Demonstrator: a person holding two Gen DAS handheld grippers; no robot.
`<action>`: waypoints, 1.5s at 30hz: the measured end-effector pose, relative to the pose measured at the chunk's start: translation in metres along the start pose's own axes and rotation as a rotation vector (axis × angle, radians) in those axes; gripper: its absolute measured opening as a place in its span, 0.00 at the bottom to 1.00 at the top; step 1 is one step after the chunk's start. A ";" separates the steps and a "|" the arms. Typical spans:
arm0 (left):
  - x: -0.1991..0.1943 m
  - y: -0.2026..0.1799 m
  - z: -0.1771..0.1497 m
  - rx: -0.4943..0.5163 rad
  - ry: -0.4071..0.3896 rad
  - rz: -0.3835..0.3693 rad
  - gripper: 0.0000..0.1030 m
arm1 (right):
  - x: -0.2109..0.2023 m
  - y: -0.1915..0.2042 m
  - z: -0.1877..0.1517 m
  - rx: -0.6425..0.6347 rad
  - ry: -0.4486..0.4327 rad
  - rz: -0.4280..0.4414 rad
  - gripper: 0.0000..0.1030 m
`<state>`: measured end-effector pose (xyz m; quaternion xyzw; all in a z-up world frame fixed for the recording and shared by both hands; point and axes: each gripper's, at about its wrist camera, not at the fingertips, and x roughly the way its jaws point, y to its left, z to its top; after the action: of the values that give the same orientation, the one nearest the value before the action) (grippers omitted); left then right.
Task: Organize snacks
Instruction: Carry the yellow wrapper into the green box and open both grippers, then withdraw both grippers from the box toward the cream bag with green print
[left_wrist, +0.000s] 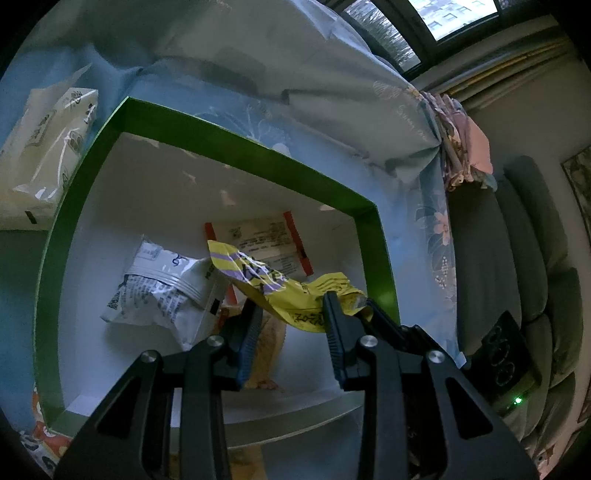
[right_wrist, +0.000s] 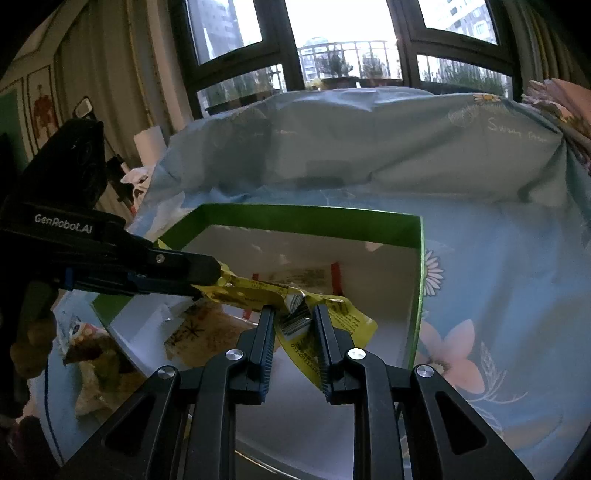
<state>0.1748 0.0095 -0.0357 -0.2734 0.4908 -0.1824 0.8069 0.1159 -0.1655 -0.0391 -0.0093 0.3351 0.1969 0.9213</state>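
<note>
A green-rimmed box (left_wrist: 236, 147) with white inner walls stands on a blue floral cloth; it also shows in the right wrist view (right_wrist: 306, 218). A yellow snack packet (left_wrist: 280, 288) hangs over the box between both grippers. My left gripper (left_wrist: 291, 314) has its jaws apart around one end of the packet. My right gripper (right_wrist: 290, 317) has its jaws apart around the other end (right_wrist: 328, 314). In the right wrist view the left gripper's fingers (right_wrist: 177, 273) appear to touch the packet. Inside the box lie a white packet (left_wrist: 166, 288), an orange-edged packet (left_wrist: 266, 240) and a tan packet (left_wrist: 266, 347).
A white tissue pack (left_wrist: 48, 147) lies left of the box. The blue floral cloth (right_wrist: 498, 295) covers the surface and a raised bulk behind. A grey sofa (left_wrist: 524, 258) is at the right, windows (right_wrist: 332, 37) behind. More snack packets (right_wrist: 92, 354) lie left of the box.
</note>
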 end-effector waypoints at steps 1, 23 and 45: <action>0.000 0.000 0.000 -0.002 0.001 0.000 0.31 | 0.001 0.000 0.001 -0.002 0.002 -0.001 0.22; 0.013 0.009 -0.005 -0.026 0.039 0.057 0.47 | 0.000 -0.003 0.002 0.008 0.003 -0.009 0.22; -0.028 -0.010 -0.017 0.041 -0.057 0.133 0.83 | -0.037 -0.013 0.005 0.120 -0.056 0.002 0.53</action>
<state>0.1463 0.0132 -0.0164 -0.2287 0.4809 -0.1303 0.8363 0.0981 -0.1894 -0.0134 0.0520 0.3203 0.1774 0.9291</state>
